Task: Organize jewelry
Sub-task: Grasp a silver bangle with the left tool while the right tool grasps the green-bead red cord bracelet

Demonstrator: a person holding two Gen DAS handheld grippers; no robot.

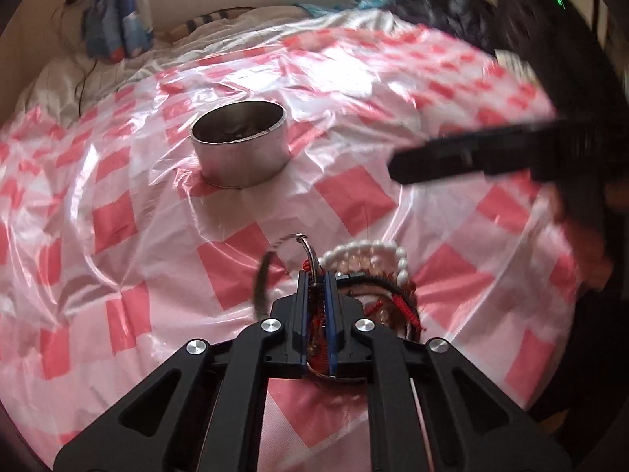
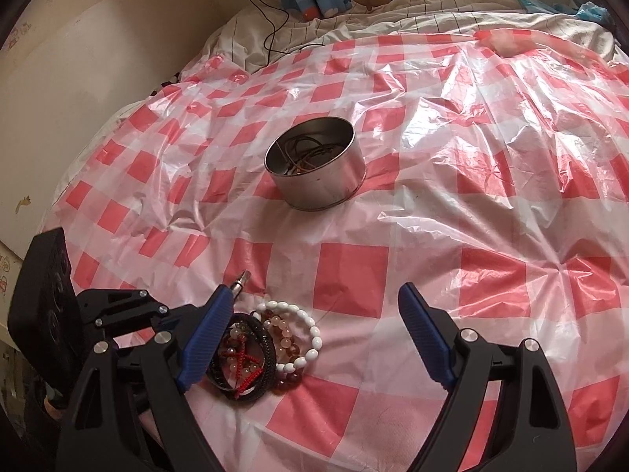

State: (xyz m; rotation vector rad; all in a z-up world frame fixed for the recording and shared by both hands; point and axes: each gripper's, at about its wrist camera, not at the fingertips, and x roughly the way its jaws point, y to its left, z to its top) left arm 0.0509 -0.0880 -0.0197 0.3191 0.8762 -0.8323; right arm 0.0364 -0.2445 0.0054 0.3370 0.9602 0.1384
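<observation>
Steel tin (image 2: 314, 165) already holds some cords. My left tool (image 1: 316, 275) is clenched on a ring (image 1: 310, 251) from the bracelet pile (image 2: 267, 350), still unsorted; my right tool (image 2: 314, 334) is released.

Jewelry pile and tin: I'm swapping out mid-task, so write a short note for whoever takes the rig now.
Left hand-held gripper: shut on a silver ring at the jewelry pile.
Right hand-held gripper: open, empty, above the pile.
Round metal tin: upright on the checkered plastic sheet, farther back; cords already inside.
Left: carry the ring over, then the white bead bracelet, the black cord bracelet and the rest.
</observation>
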